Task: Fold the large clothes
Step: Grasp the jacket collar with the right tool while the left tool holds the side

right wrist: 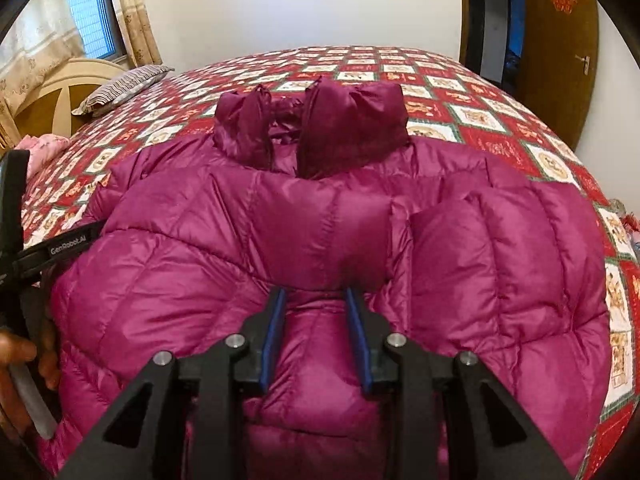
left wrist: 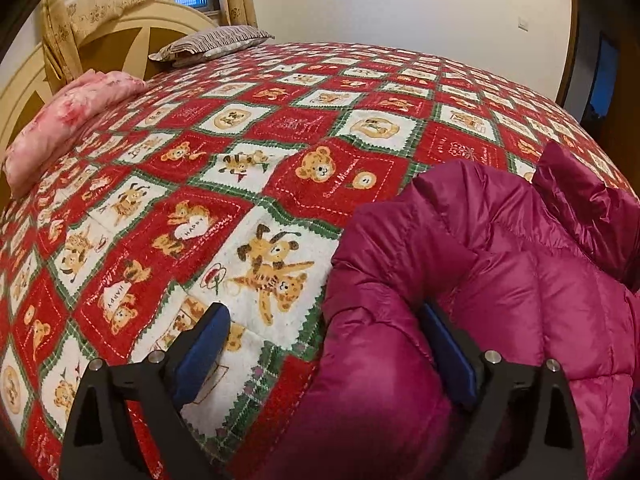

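Right wrist view shows the magenta puffer jacket point(right wrist: 320, 240) spread on the teddy-bear quilt point(right wrist: 500, 120), collar away, its near hem pinched in the right gripper point(right wrist: 316, 312), while the left gripper point(left wrist: 324, 320) stands wide open, straddling the jacket's left edge.

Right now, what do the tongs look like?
Both tongs are black, angular frames with triangular cut-outs and round silver bolts. Each finger carries a flat blue pad. The left tongs and the right tongs look alike. In the right view the left tool's black arm bears white lettering, "GenRobot.AI", and a hand grips a pale handle. No cables or sleeves show.
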Demonstrator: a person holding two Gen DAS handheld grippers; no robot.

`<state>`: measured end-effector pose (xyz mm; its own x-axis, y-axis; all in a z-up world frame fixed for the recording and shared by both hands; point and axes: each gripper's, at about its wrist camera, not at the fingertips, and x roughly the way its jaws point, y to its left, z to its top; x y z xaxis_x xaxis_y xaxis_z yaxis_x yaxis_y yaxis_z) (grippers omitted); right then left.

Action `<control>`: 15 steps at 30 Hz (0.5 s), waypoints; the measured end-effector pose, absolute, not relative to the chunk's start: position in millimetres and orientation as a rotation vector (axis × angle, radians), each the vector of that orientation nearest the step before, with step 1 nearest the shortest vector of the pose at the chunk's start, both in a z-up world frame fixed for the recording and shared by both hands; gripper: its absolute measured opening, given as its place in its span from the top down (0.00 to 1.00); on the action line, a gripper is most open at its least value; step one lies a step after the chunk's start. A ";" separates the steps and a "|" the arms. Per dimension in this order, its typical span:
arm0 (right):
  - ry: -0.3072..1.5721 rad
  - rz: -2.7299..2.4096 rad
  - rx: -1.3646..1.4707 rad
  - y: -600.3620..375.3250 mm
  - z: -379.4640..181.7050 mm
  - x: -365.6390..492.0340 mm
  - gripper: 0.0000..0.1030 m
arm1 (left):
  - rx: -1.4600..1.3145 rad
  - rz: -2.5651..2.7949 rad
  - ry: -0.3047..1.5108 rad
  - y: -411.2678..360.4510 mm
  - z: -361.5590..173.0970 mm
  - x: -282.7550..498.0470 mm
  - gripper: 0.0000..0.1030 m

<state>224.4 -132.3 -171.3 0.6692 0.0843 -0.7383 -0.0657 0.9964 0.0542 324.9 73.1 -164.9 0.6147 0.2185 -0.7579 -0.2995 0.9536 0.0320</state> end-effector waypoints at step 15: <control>0.762 0.002 0.307 -165.6 -124.3 244.0 0.39 | -0.052 0.334 0.832 66.0 -161.5 322.1 0.07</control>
<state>244.0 -165.6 -124.3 0.7254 0.1120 -0.6791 0.1088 0.9556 0.2738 322.1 66.0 -161.5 0.6243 0.2706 -0.7328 -0.3110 0.9466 0.0846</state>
